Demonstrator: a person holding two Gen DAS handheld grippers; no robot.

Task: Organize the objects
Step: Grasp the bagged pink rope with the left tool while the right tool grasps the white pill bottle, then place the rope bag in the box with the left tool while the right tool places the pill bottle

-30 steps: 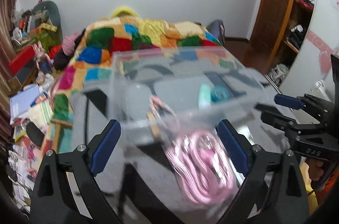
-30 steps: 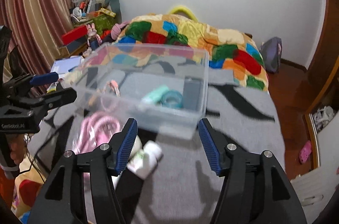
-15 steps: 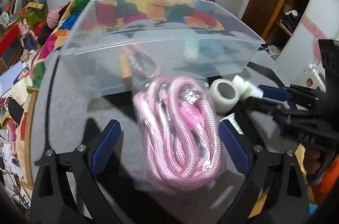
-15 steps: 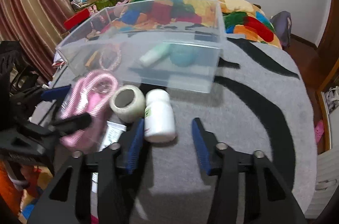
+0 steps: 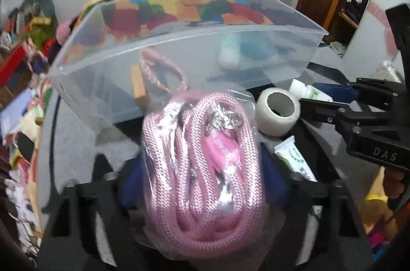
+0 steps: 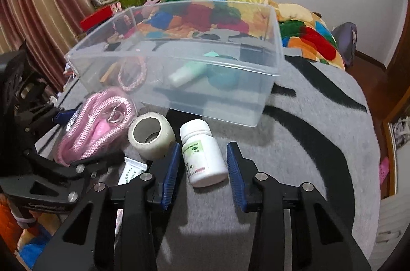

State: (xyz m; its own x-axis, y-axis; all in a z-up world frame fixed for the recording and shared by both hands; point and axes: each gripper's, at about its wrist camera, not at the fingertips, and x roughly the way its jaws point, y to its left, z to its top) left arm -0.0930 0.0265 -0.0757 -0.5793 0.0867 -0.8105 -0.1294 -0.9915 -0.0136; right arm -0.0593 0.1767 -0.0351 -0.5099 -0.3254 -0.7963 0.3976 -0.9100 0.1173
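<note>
The right hand-held gripper (image 6: pixel 202 169) sits low over the grey blanket (image 6: pixel 294 155) with its jaws released, the blue pads on either side of a white pill bottle (image 6: pixel 202 153) that lies on its side between them; the right pad stands clear of the bottle, and whether the left one touches it I cannot tell. Just left of the bottle a roll of white tape (image 6: pixel 151 135) rests on the blanket, with a white tube (image 6: pixel 130 172) printed in green lying in front of it.

The left hand-held gripper (image 5: pixel 202 181) straddles a bagged coil of pink rope (image 5: pixel 202 168); its pads are pressed against the bag on both sides, so it looks clenched on the bundle, though the bag hides the contact itself.

Beyond these things stands a clear plastic bin (image 6: pixel 271 81) on the blanket, just behind the rope and the tape. Inside it lie a braided pink loop (image 6: pixel 133 76), a pale green bottle (image 6: pixel 187 71), a teal round object (image 6: pixel 223 77) and a dark flat item (image 6: pixel 252 54). Behind the bin spreads a patchwork quilt (image 6: pixel 307 22).
</note>
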